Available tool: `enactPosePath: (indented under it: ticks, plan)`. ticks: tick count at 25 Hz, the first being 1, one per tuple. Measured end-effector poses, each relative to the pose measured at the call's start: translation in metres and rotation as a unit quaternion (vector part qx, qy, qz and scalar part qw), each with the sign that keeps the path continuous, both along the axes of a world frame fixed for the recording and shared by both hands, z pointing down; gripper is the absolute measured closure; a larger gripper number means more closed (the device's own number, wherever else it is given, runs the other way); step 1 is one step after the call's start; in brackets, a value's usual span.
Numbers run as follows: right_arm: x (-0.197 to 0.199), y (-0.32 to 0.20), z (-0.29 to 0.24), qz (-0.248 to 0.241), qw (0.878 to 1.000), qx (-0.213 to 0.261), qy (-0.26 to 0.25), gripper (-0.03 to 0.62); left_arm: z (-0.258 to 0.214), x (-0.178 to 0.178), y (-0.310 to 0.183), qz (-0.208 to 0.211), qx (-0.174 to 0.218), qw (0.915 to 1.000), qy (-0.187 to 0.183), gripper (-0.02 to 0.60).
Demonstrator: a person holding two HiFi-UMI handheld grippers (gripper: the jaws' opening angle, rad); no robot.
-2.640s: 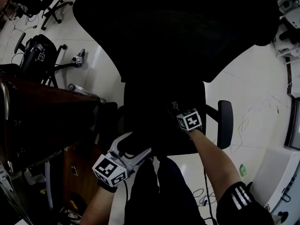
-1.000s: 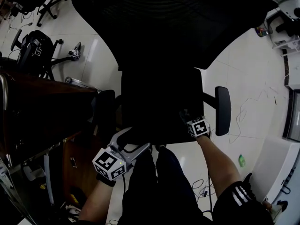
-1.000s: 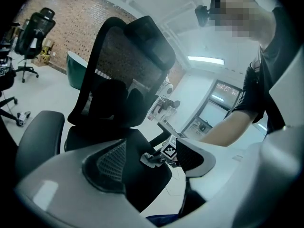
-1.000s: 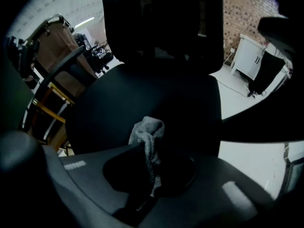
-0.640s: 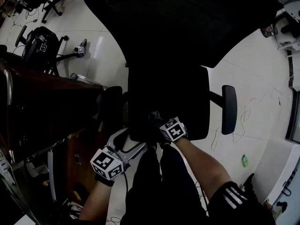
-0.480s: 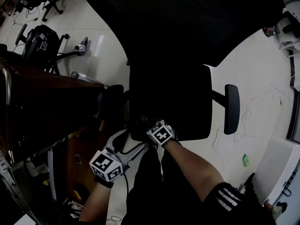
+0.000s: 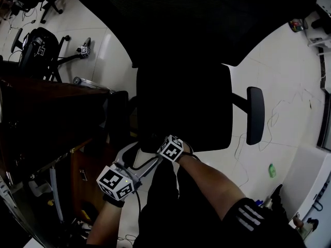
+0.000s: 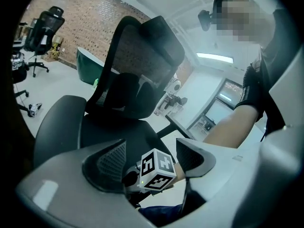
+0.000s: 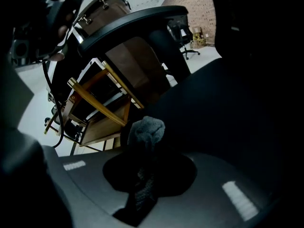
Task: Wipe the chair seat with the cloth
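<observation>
At the near edge of the chair seat (image 7: 183,107), toward its left side as I look down, my right hand-held gripper (image 9: 149,172) is clamped on the cloth (image 9: 145,131). The cloth is a grey wad, pinched low in the jaws so that a soft bunch pokes out past the tips. I hold it that way so that fabric meets the seat and the hard jaw ends do not. From the right gripper view the bunch sits against the dark seat edge. I judge it is touching or very nearly so, though the black surface makes real contact hard to confirm.

My left hand-held gripper (image 8: 152,151) has its jaws spread wide with nothing between them. Through the gap I see only the seat and the marker cube (image 8: 156,170) of the other tool. It hangs just off the seat's front edge, lower and further left, near the wooden desk (image 7: 46,112). I read that as parking it clear of the wiping path, since one tool is enough to drive the cloth.

Most of the seat lies beyond the cloth, stretching to the backrest (image 7: 196,19) and across to the far armrest (image 7: 255,115). I'd say the wiping is under way with plenty left to cover.
</observation>
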State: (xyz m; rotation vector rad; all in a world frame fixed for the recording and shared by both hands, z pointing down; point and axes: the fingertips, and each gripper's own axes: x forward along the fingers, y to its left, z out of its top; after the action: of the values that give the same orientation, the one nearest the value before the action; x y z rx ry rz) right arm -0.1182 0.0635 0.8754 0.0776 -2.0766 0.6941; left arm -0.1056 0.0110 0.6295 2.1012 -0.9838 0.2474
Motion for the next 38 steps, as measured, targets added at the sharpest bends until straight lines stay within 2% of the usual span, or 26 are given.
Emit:
enactPosePath:
  ticks: [3,8,13,17,19,23,27,32,38]
  plan:
    - [0.056,-0.01,0.011,0.019,0.999,0.001,0.031,0.543,-0.006,0.019,-0.008,0.016,0.004,0.9998,0.008,0.227]
    - [0.166,-0.021,0.019,0.024,0.995,0.032,0.087,0.545,-0.016,0.046,-0.023,0.034,0.01,0.9993,0.014,0.227]
    - [0.268,-0.04,0.016,0.116,0.983,0.031,0.141,0.545,-0.02,0.07,-0.037,0.051,0.017,0.9983,0.023,0.227]
    - [0.314,-0.044,0.006,0.148,0.972,0.033,0.178,0.545,-0.027,0.09,-0.046,0.069,0.021,0.997,0.029,0.227]
    - [0.326,-0.046,0.004,0.16,0.968,0.034,0.191,0.545,-0.03,0.097,-0.048,0.074,0.022,0.9966,0.03,0.227]
    - [0.332,-0.041,-0.006,0.221,0.954,-0.001,0.201,0.543,-0.041,0.105,-0.052,0.077,0.024,0.9963,0.028,0.227]
    - [0.303,-0.047,-0.046,0.241,0.961,-0.002,0.132,0.543,-0.065,0.104,-0.051,0.064,0.032,0.9972,0.019,0.227]
    - [0.265,-0.069,-0.128,0.252,0.967,0.01,0.04,0.543,-0.098,0.098,-0.053,0.033,0.047,0.9983,0.008,0.227]
    - [0.253,-0.082,-0.218,0.257,0.965,0.054,-0.023,0.543,-0.157,0.092,-0.039,0.018,0.08,0.9966,0.011,0.227]
